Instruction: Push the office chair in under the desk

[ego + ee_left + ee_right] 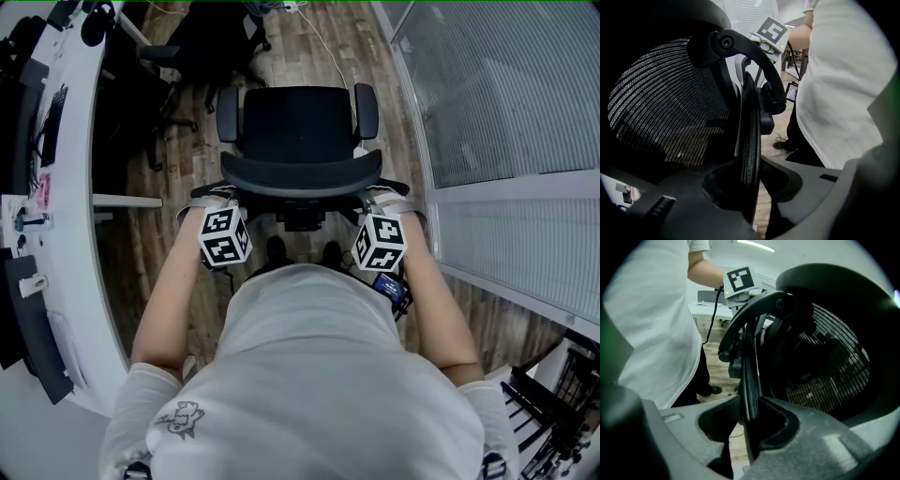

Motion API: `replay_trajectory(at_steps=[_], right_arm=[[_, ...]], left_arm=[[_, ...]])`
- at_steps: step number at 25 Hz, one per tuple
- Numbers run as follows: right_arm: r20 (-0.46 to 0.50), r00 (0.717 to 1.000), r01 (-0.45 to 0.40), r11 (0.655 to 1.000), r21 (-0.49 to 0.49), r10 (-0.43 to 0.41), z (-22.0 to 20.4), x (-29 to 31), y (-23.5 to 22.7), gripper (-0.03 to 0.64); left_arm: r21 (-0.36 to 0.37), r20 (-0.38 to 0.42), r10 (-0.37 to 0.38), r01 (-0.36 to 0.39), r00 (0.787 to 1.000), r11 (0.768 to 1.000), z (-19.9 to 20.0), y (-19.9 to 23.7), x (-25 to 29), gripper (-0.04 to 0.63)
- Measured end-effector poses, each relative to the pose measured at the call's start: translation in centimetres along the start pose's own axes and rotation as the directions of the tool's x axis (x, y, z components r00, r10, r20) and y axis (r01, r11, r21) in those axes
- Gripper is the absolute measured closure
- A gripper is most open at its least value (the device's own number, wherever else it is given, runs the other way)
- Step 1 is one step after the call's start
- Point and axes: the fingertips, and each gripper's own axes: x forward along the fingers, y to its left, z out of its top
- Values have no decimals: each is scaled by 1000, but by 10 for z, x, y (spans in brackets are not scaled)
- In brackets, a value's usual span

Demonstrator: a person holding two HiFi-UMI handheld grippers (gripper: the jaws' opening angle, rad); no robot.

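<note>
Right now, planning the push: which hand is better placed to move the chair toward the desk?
Right, probably: left gripper and right gripper both clamp the backrest, but the desk lies left, so the right one pushes from the far side.

wood floor (394, 141) bears office chair (298, 127), white cable (328, 47), desk (75, 141) at left

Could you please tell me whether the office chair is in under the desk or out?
Out: the office chair stands on open wood floor, clear of the white desk at left.
</note>
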Motion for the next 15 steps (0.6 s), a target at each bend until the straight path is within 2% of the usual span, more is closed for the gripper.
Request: replay_trajectory(at_steps=[8, 15], right_arm=[[42, 999, -17, 995, -100, 21, 17, 1, 17, 500], [72, 995, -54, 976, -210, 71, 34, 4, 39, 503]], left_arm=[[-84, -21, 30, -32, 999, 996, -13, -30, -10, 495], [-181, -50, 74, -82, 996, 980, -26, -68, -19, 494]])
